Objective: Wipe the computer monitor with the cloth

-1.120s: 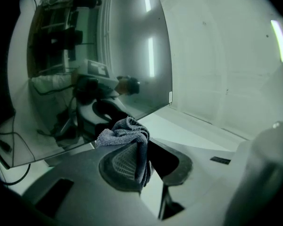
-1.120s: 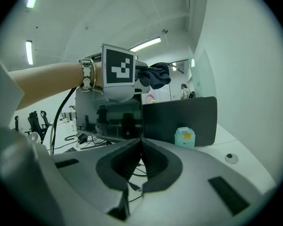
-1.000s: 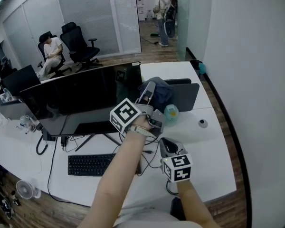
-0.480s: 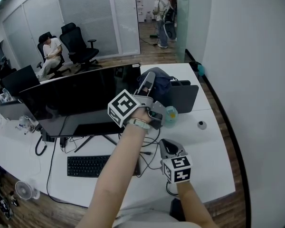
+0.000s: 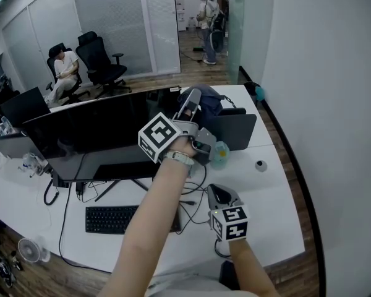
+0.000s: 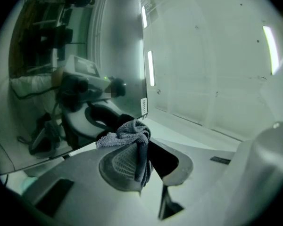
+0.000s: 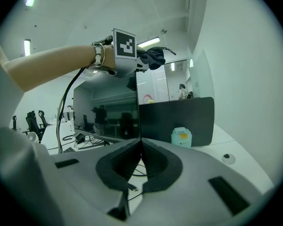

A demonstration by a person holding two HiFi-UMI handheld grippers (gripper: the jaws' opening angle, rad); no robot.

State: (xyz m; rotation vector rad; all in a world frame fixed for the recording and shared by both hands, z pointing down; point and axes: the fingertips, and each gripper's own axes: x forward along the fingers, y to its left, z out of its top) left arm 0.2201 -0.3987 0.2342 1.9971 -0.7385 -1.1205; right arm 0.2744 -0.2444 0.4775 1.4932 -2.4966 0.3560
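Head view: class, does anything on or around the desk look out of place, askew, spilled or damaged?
Nothing looks spilled or broken. Loose cables sprawl over the desk beside the keyboard. What seems to be a small fan sits on the floor past the desk's edge, an odd place for it.

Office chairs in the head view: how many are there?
2. The occupied chair with a seated person is at left; the empty chair stands beside it. More may be hidden behind the monitor.
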